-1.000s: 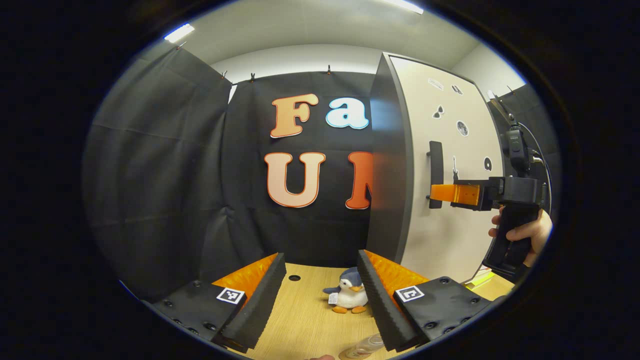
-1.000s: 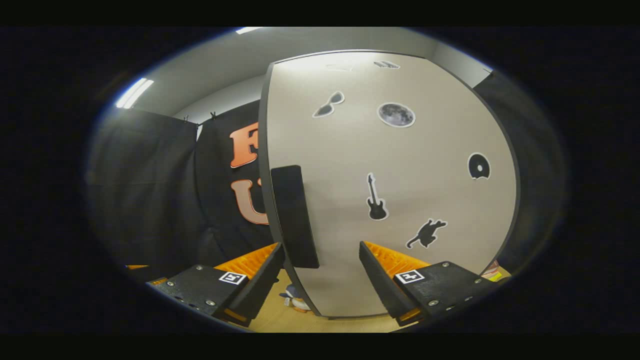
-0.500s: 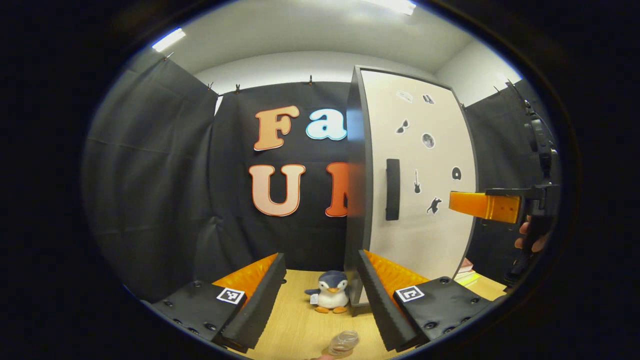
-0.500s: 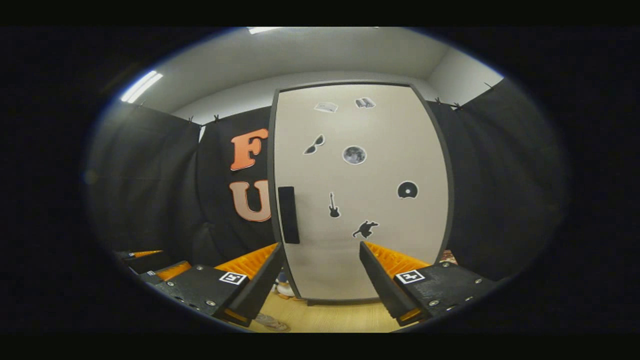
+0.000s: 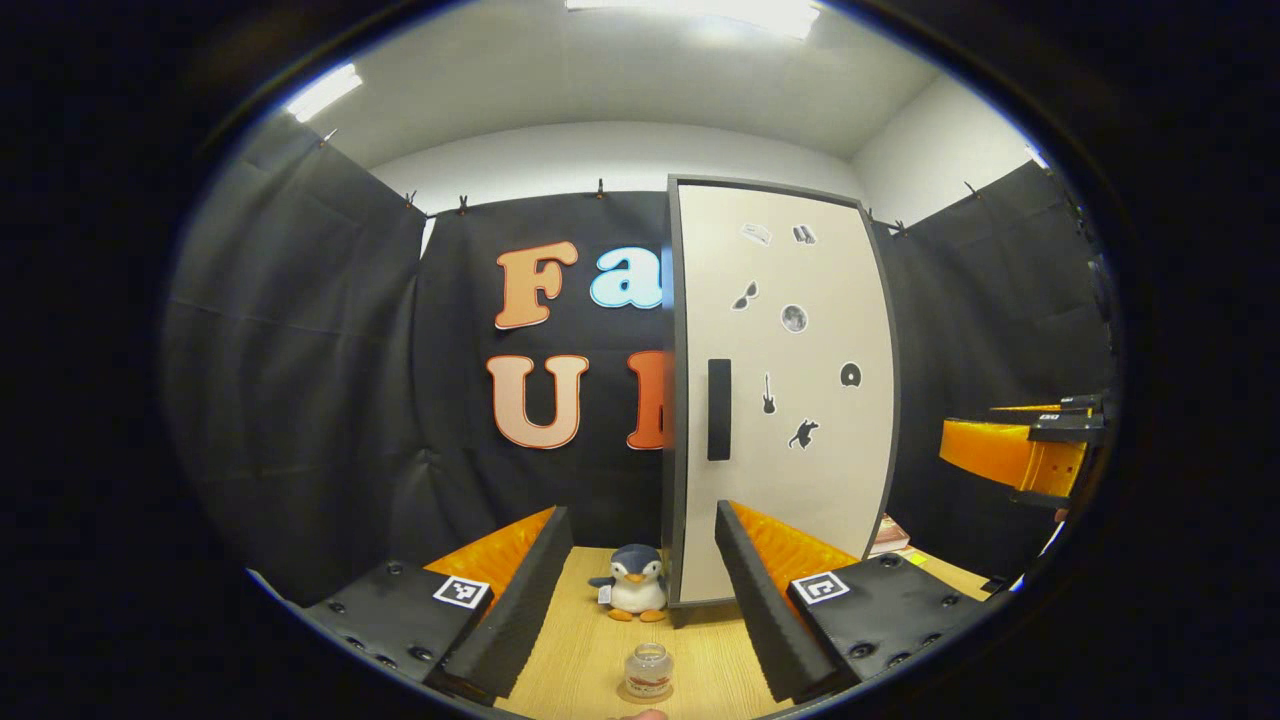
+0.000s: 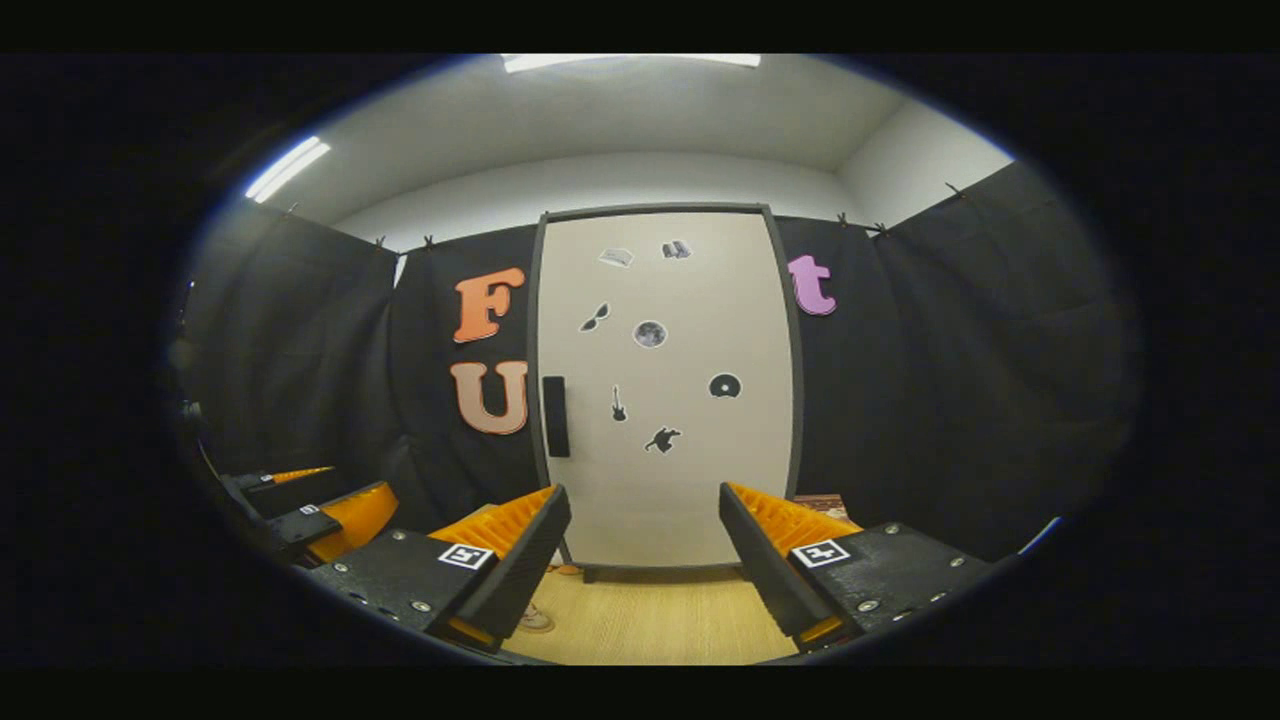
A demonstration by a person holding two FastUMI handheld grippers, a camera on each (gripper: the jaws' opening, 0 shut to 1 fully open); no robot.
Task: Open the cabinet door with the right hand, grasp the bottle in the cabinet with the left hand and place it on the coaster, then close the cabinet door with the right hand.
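Left gripper view: cabinet door stood shut, swung closed within last second. Bottle sat upright on counter, near plush penguin; coaster beneath unclear. Left claw wide, empty. Right claw wide, backed well off door. Task judged essentially complete.

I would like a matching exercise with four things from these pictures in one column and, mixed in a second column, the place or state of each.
Things:
1. cabinet door
2. bottle
3. toy penguin
4. left tool

Places or states:
A. open, with nothing between its fingers
B. shut, stickers on its front
C. standing upright on the wooden table, nearest the left camera
D. on the table beside the cabinet's left bottom corner

Pairs: 1-B, 2-C, 3-D, 4-A
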